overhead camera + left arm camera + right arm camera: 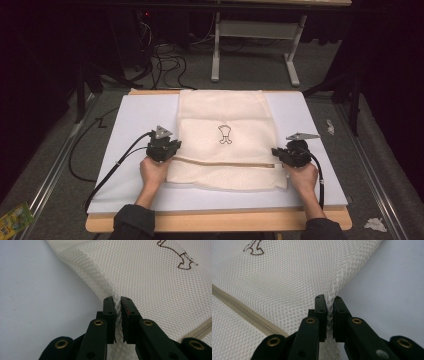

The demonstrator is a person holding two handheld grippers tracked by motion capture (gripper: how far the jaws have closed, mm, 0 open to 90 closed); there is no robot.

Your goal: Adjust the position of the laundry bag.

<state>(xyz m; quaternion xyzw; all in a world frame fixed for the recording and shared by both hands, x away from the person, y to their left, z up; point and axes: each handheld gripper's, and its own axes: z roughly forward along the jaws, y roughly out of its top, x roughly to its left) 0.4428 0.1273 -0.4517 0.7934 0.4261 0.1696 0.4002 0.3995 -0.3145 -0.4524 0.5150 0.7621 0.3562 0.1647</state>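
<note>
A cream mesh laundry bag (225, 110) lies flat on the white board (135, 120), with a small dark emblem (225, 134) at its middle and a zipper (225, 163) across its near part. My left gripper (172, 150) pinches the bag's left edge at zipper height. In the left gripper view a ridge of the mesh (150, 277) runs up between the nearly closed jaws (118, 300). My right gripper (277, 152) grips the opposite edge. Its jaws (329, 298) hold a fold of the mesh (294, 277), with the zipper (244, 310) off to the left.
The white board rests on a wooden table (215, 221). Cables (105, 170) trail from both grippers across the board. Crumpled paper (375, 225) and a green packet (15, 217) lie on the grey floor. A white frame leg (216, 50) stands behind the table.
</note>
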